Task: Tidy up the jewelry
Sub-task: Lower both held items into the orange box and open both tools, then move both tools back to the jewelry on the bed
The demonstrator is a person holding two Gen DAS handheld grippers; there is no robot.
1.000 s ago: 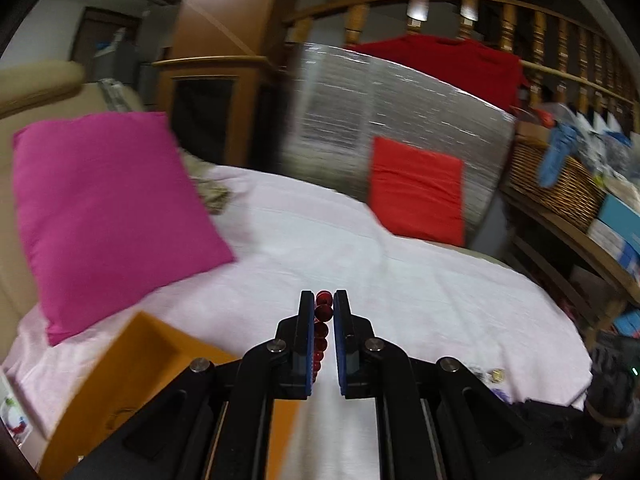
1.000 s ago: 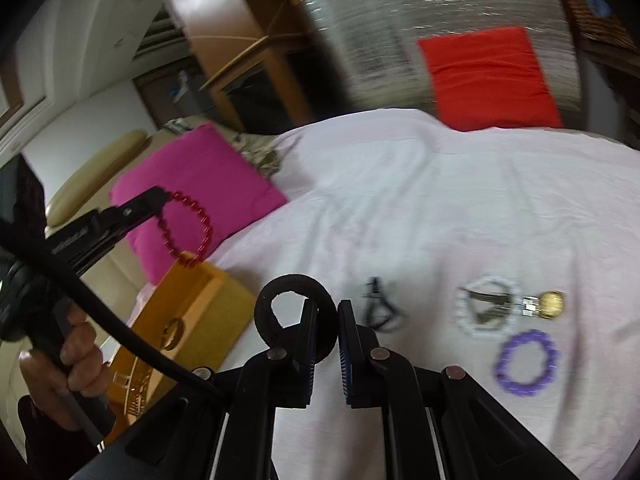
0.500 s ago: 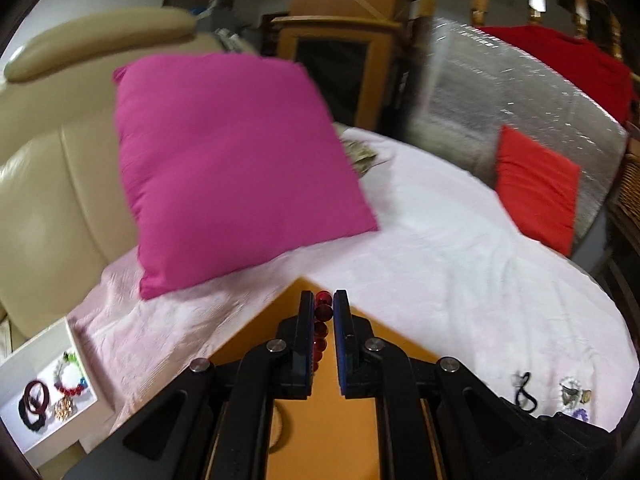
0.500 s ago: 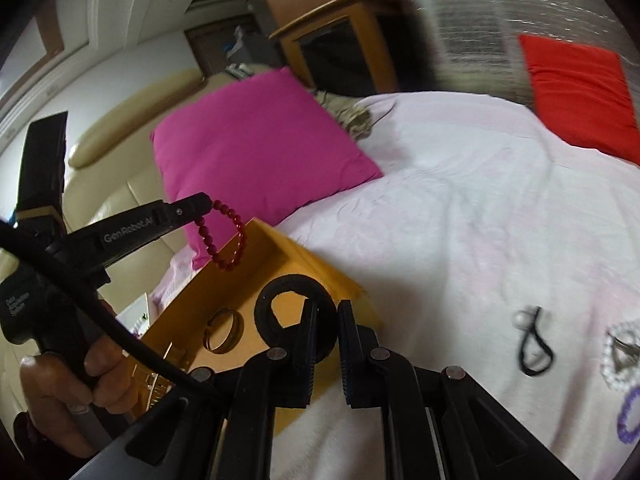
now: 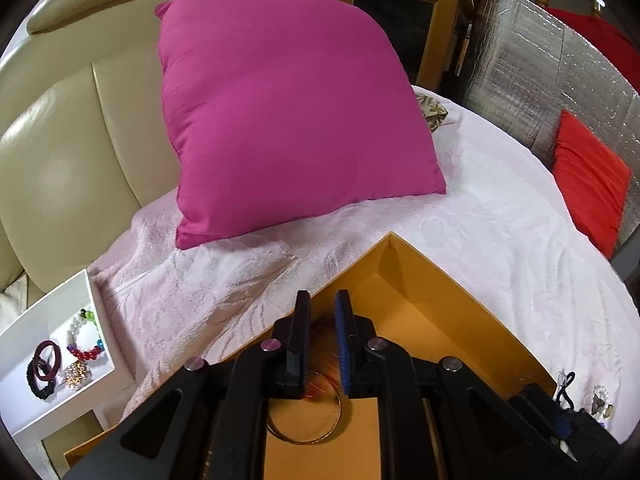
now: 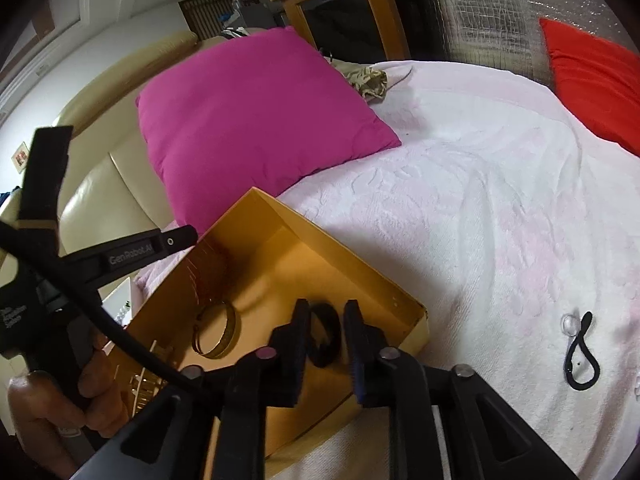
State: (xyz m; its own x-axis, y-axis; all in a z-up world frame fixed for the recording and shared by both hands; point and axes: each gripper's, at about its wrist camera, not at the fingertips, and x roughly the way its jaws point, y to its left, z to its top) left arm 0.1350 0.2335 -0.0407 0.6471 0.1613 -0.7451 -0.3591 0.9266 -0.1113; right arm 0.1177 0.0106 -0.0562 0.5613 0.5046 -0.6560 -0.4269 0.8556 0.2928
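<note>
Black ring (image 6: 325, 334) sits loose between the just-opened right hand-held gripper (image 6: 326, 322).

A bed covered with a pale pink textured blanket (image 5: 500, 240) fills the scene. A beige padded leather headboard (image 5: 80, 152) rises along its left edge. A magenta pillow (image 5: 288, 108) leans against the headboard. A wooden cabinet with a dark glass door (image 6: 352, 20) stands beyond the far edge. A silver quilted foil panel (image 5: 560, 68) stands at the far right corner, with a red cushion (image 5: 588, 184) against it. The wall (image 6: 120, 52) is white.
</note>
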